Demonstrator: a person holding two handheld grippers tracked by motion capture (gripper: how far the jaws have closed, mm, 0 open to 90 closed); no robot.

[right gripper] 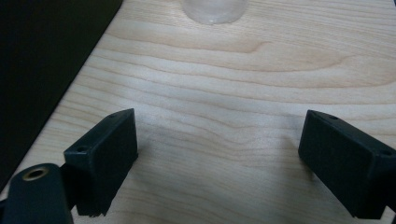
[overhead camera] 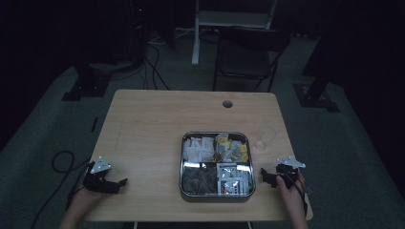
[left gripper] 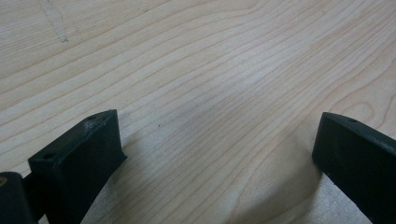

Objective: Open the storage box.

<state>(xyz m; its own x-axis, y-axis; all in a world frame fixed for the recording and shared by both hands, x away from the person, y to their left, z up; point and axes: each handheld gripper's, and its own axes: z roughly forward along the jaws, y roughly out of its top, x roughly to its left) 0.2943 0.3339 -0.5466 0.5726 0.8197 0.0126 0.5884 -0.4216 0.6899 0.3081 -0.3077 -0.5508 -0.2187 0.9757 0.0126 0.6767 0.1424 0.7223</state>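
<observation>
I had the left hand-held gripper [overhead camera: 106, 182] resting on the light wooden table [overhead camera: 153, 124], near the left front edge. Its two black jaws stood wide apart with only bare wood between them. The right hand-held gripper [overhead camera: 272, 176] sat near the right front edge, and its jaws were wide apart too, holding nothing.

Between the two of them sat the square shiny metal tray [overhead camera: 184, 164], split into four boxes. The boxes were full of little packets. The far left box held white paper packets [overhead camera: 197, 149]. The far right box held yellow and white ones. The near left box held dark grey ones, and the near right box held red and white ones. I could not read what was on them.

Just right of the tray stood a clear plastic cup [overhead camera: 264, 137], upright and close in front of the right hand-held gripper.

I thought the packets would be very light, thin and soft, and they could bend or slip. I would pinch one by its edge. The cup looked light and easy to squash, so I would hold its side gently.
</observation>
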